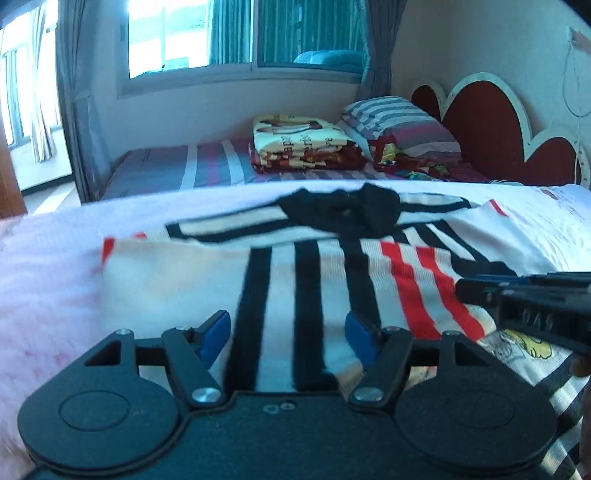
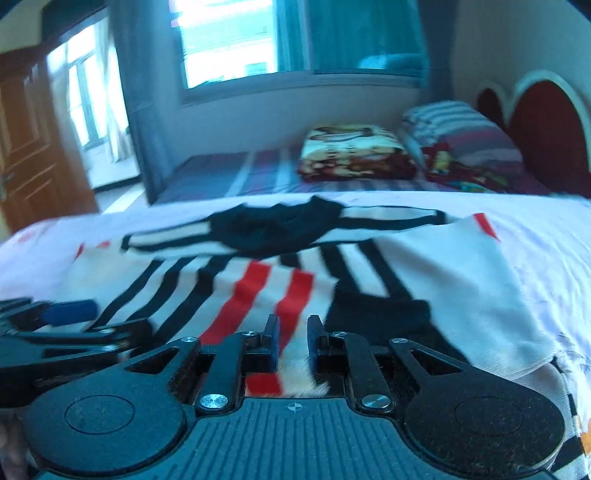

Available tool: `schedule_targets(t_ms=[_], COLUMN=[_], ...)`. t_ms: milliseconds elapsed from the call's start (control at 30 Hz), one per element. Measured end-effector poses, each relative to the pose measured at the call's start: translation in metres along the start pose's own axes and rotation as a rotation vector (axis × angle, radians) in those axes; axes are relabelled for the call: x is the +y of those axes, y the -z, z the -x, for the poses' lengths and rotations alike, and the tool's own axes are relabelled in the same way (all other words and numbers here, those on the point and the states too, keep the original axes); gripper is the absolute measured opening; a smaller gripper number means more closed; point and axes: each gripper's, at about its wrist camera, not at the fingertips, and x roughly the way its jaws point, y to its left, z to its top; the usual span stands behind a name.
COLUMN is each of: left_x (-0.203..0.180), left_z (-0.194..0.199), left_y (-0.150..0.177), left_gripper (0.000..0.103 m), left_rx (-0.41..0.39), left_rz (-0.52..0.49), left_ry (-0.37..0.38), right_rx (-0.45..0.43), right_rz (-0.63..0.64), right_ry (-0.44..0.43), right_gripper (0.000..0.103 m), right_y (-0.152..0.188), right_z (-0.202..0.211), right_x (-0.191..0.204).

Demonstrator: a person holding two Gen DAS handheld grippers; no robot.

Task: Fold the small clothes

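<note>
**Here, a striped shirt lay spread on the bed between two grippers**

Broadly, the bed filled both views, its pale cover running out of frame at 3 and 9 o'clock. A second bed with striped sheets stood behind it at 12 o'clock, its far edge meeting the wall under the window. The red scalloped headboard was cut off at 3 o'clock in both views.

The striped shirt lay across the pale cover, white with black and red bars and a black collar toward 12 o'clock. Motion blur smeared its stripes, and its near hem was hidden under the gripper bodies. In the right wrist view one side of it was folded over, showing plain white.

A folded blanket and a striped pillow sat on the far bed, touching or just beside each other; the blur left that unclear.

The left gripper had its jaws spread wide over the black stripes, with cloth lying between the blue pads but not pinched. The right gripper held its jaws nearly together; whether the pads were nipping the shirt beneath could not be told. Each gripper entered the other's view only partly, at 3 and at 9 o'clock.
</note>
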Motion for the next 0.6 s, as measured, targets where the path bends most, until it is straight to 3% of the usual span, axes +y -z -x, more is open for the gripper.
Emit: schedule_targets(t_ms=[300, 600], left_x=[0.011, 0.017], left_z=[0.005, 0.012], left_y=[0.011, 0.014], left_gripper=[0.072, 0.074], left_rx=[0.010, 0.017], left_rz=[0.013, 0.028], left_ry=[-0.051, -0.113], right_rx=[0.024, 0.027], right_rz=[0.035, 0.077], right_ry=[0.116, 0.067], right_gripper=[0.013, 0.014], right_y=[0.009, 0.011], right_z=[-0.011, -0.001], right_x=[-0.031, -0.058])
